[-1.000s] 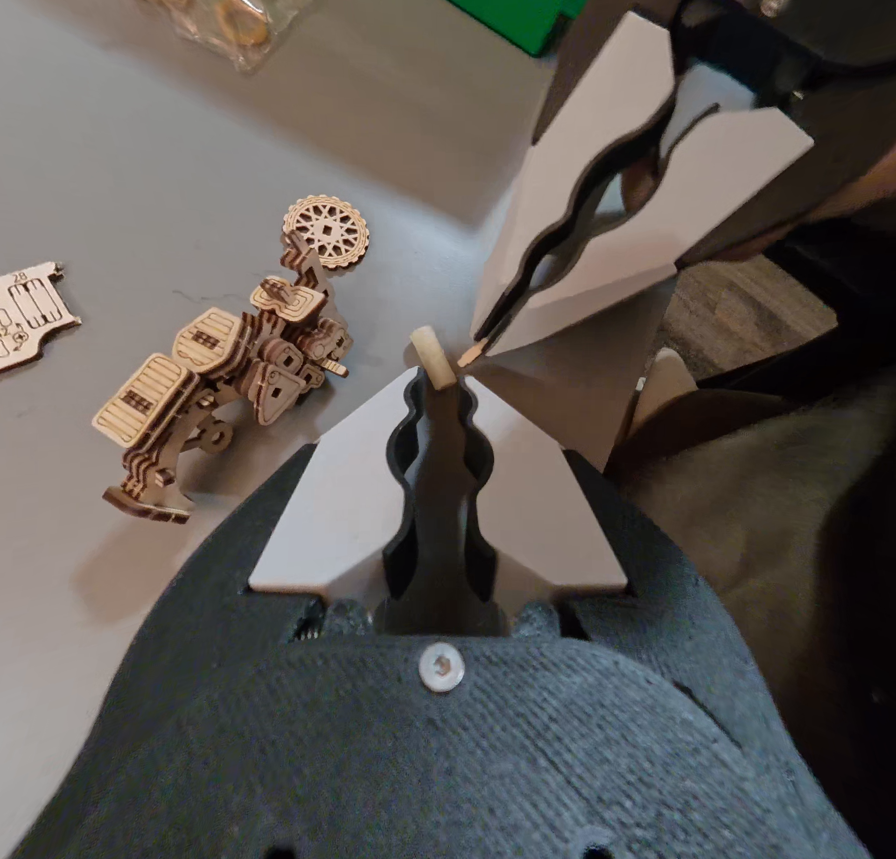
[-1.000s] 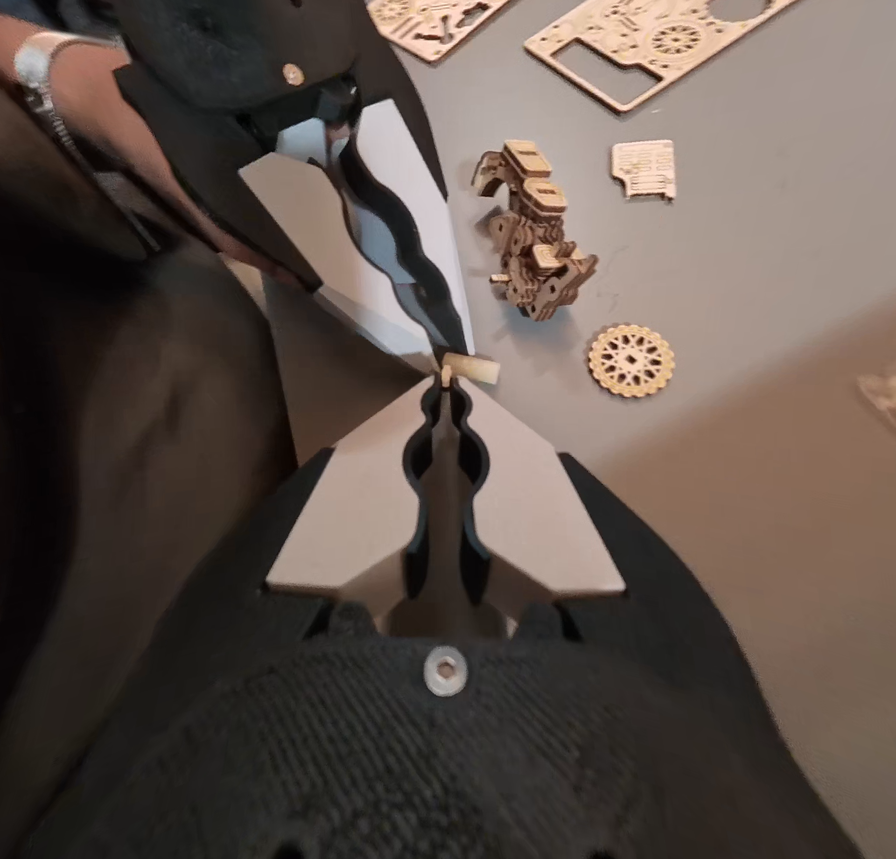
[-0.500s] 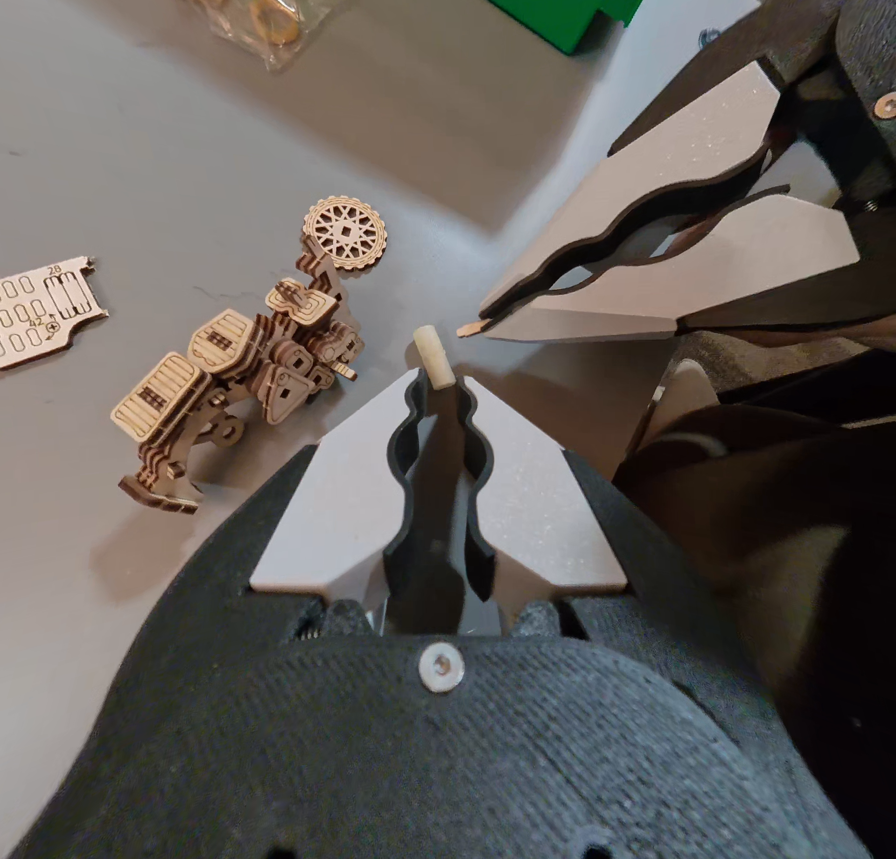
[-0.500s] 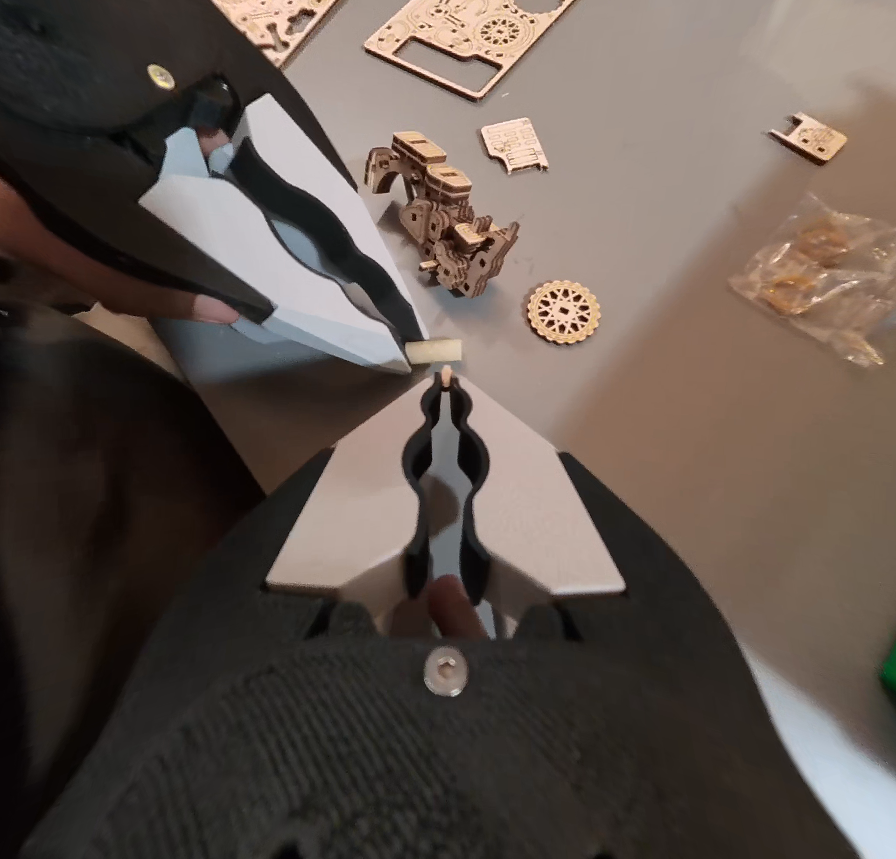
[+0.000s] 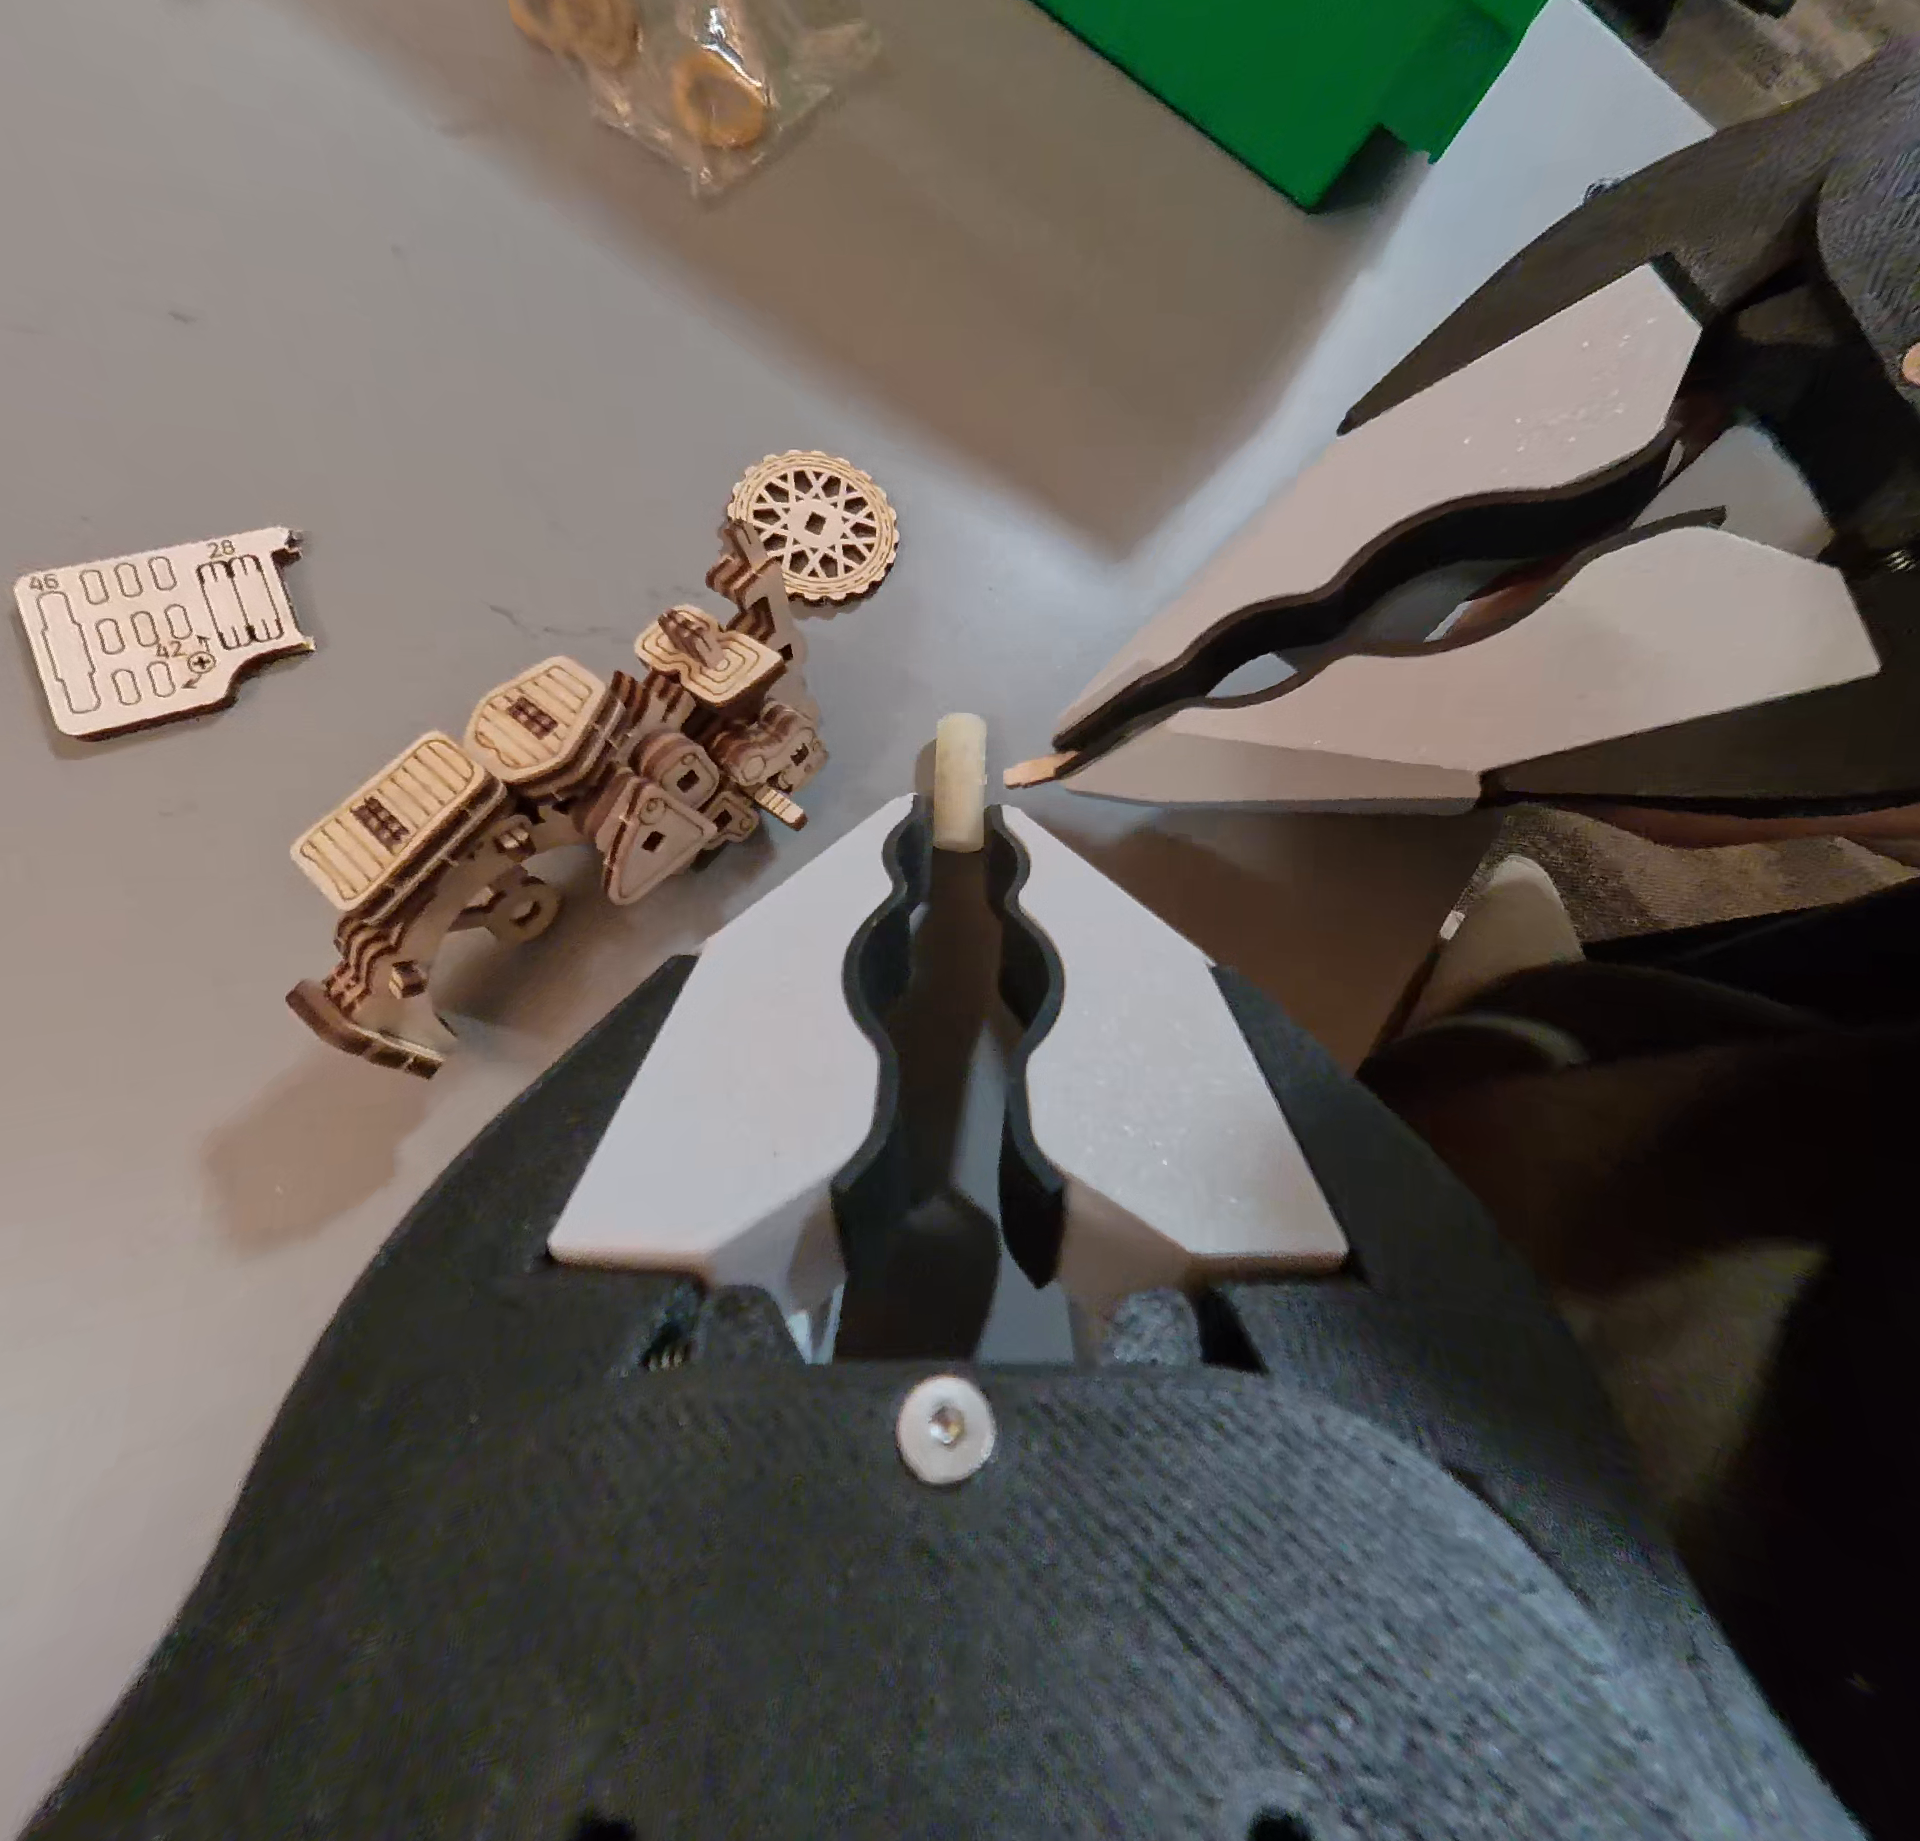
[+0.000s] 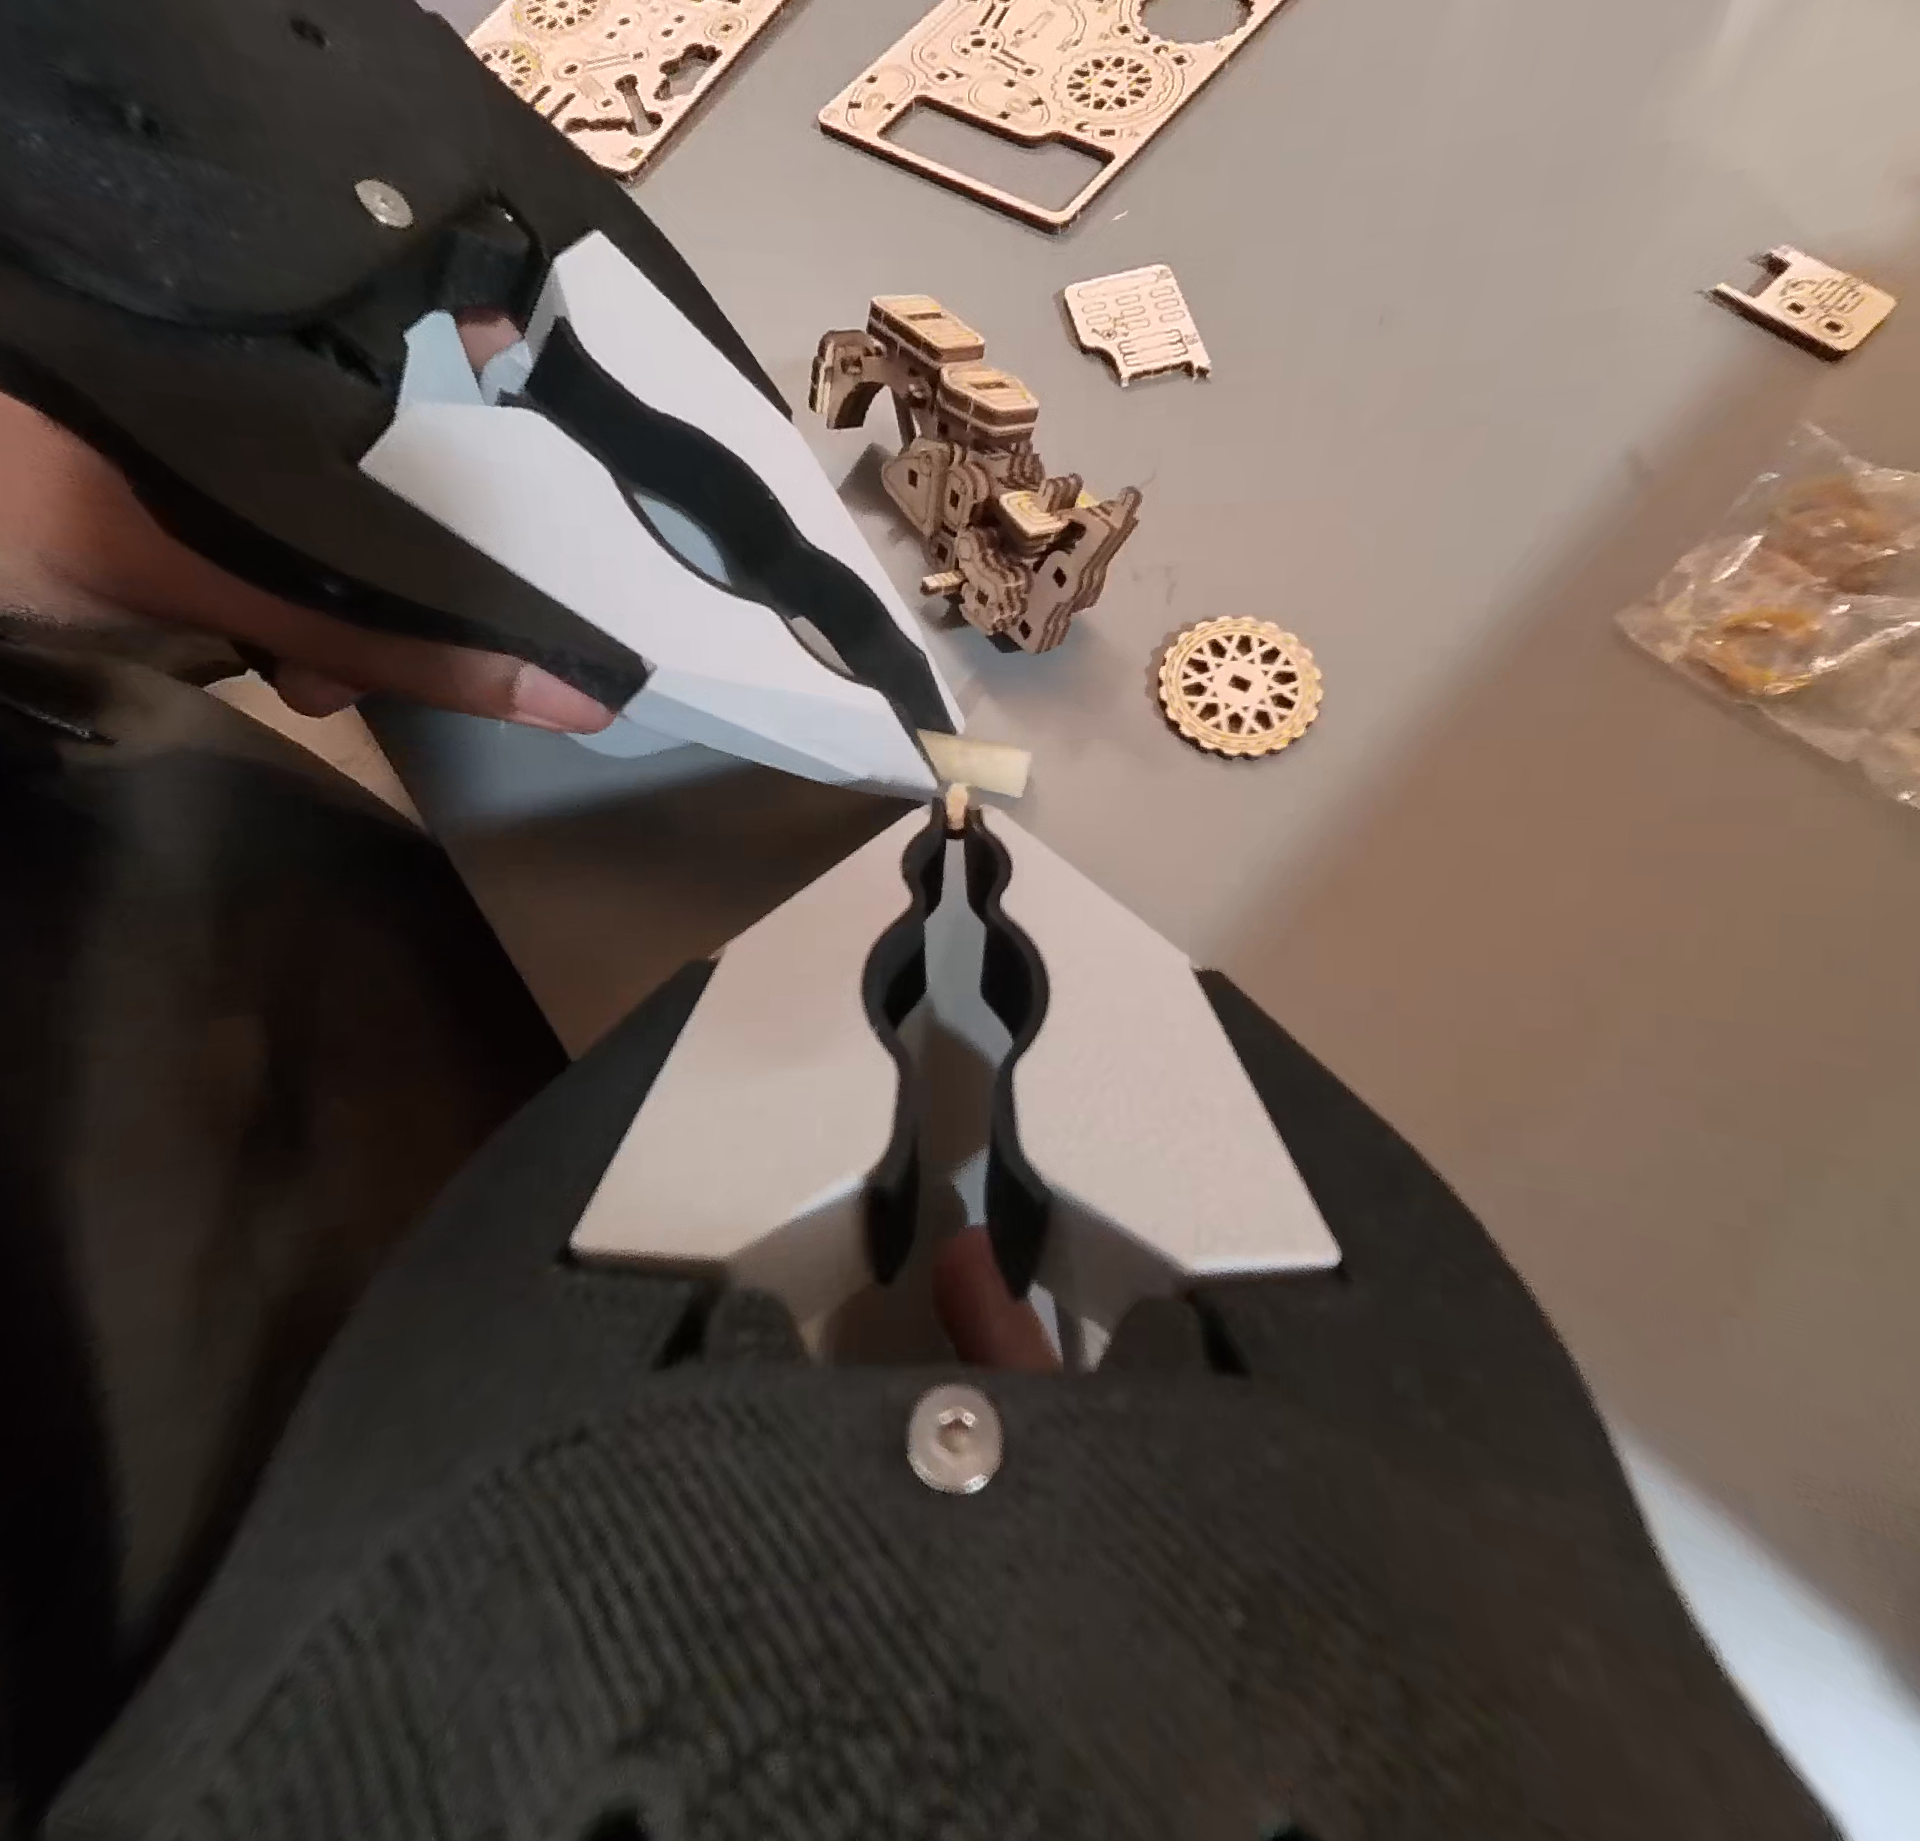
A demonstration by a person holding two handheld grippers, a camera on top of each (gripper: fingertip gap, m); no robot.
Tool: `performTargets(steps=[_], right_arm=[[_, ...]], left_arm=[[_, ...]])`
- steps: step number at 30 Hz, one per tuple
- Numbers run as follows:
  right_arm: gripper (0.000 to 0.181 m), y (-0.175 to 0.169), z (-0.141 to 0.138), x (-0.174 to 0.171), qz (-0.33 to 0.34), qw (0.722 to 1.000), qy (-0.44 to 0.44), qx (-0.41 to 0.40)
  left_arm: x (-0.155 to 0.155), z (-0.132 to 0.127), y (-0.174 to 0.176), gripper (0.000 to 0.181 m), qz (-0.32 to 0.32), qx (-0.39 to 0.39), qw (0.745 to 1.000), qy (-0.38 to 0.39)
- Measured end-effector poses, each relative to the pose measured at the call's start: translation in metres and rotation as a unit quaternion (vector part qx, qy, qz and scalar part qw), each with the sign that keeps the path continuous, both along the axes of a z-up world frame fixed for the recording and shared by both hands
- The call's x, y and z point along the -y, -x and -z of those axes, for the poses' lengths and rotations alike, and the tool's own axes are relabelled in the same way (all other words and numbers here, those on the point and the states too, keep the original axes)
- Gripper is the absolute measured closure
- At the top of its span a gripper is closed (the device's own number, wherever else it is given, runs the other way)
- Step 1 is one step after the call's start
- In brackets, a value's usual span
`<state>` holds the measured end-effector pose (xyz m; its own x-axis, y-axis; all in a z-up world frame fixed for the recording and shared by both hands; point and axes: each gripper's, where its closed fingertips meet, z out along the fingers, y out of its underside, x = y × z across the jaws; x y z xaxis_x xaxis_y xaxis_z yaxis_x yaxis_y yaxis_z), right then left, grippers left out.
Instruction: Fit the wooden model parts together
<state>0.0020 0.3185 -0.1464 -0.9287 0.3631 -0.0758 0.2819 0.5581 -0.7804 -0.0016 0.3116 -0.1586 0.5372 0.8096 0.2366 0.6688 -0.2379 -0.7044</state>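
My left gripper (image 5: 958,827) is shut on a short pale cylinder (image 5: 958,773) that sticks out past its tips. My right gripper (image 6: 957,827) is shut on a thin wooden pin (image 6: 957,806). The two meet tip to tip above the table's near edge. In the left wrist view the pin (image 5: 1029,773) points at the cylinder's side, a small gap away. In the right wrist view the cylinder (image 6: 987,761) lies just beyond the pin's tip. The part-built wooden model (image 5: 561,804) stands on the grey table, with a loose wooden gear wheel (image 5: 814,542) beside it.
A small punched wooden sheet piece (image 5: 156,638) lies left of the model. A clear bag of wooden rings (image 5: 675,56) and a green box (image 5: 1247,25) lie at the far side. Two large laser-cut sheets (image 6: 1081,56) and another small piece (image 6: 1808,300) lie farther off. My two grippers' fingertips are within a few centimetres of each other. The loose wooden gear wheel (image 5: 814,542) is about 6 cm from both grippers' fingertips. It is also in sight in the right wrist view (image 6: 1217,685).
The right gripper has swung from pointing steeply down at the cylinder to reaching in level from the right. Both grippers stay shut on their parts, with the tips still close together.
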Motion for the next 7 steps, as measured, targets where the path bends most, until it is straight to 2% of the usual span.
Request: performTargets(steps=[4, 7], right_arm=[[0.179, 0.0033, 0.0018, -0.0003, 0.022, 1.000, -0.008, -0.013], [0.179, 0.0028, 0.0008, 0.0023, 0.050, 0.999, 0.017, -0.004]], left_arm=[[-0.0003, -0.0003, 0.0008, 0.173, -0.011, 0.013, 1.000, -0.017], [-0.0007, -0.0006, 0.0020, 0.174, -0.024, 0.013, 0.999, -0.026]])
